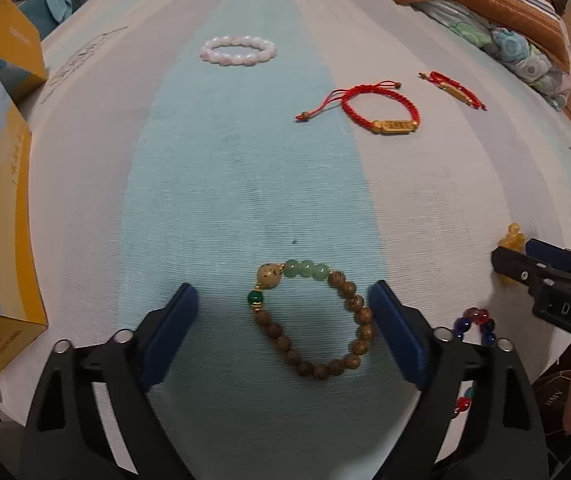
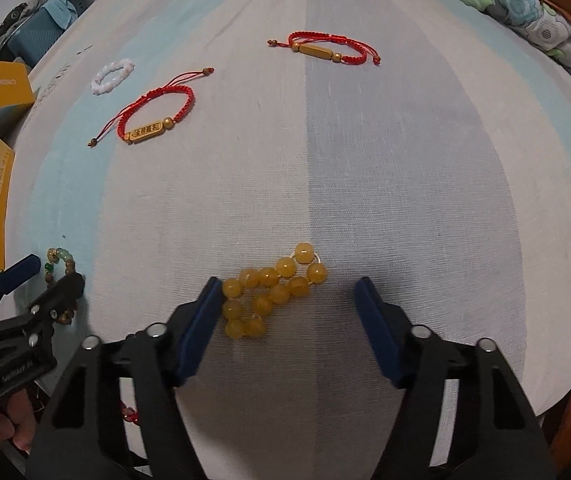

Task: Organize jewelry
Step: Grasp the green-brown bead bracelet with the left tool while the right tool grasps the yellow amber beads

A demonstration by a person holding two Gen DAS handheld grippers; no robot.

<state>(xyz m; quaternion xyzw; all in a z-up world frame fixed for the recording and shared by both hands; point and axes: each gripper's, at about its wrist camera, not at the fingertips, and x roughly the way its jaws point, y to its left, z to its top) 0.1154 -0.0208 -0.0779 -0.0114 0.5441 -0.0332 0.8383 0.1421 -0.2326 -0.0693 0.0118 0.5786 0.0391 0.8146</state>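
a striped cloth [image 1: 245,184] in pale blue, white and grey is seen spread over the table, its near edge falling away just behind both grippers and its left edge hemmed in by yellow-and-blue boxes [image 1: 1,216]. the far right corner is crowded by a pile of folded fabric [image 1: 497,20]. the middle of the cloth is left open.

the left gripper [image 1: 283,310] is held low near the near edge, its jaws apart and set either side of a wooden bead bracelet [image 1: 317,320] with green beads; the bracelet is seen lying flat between the blue pads, close to the right one, though contact cannot be made out. a string of red and blue beads [image 1: 475,322] is partly hidden behind the right finger.

the right gripper [image 2: 289,300] is held just beside it toward the near right corner, jaws apart around a bunched yellow bead bracelet [image 2: 273,290]. its left pad is seen against the beads at that end, while the right pad is kept well clear, so nothing is clamped.

farther off, a red cord bracelet [image 2: 153,116] with a gold tag is laid left of centre, a second red cord bracelet [image 2: 331,48] is placed toward the far edge, and a white bead bracelet [image 1: 238,51] is left near the far left corner. none of these is set in the way of either gripper; each tool is flanked closely by the other.
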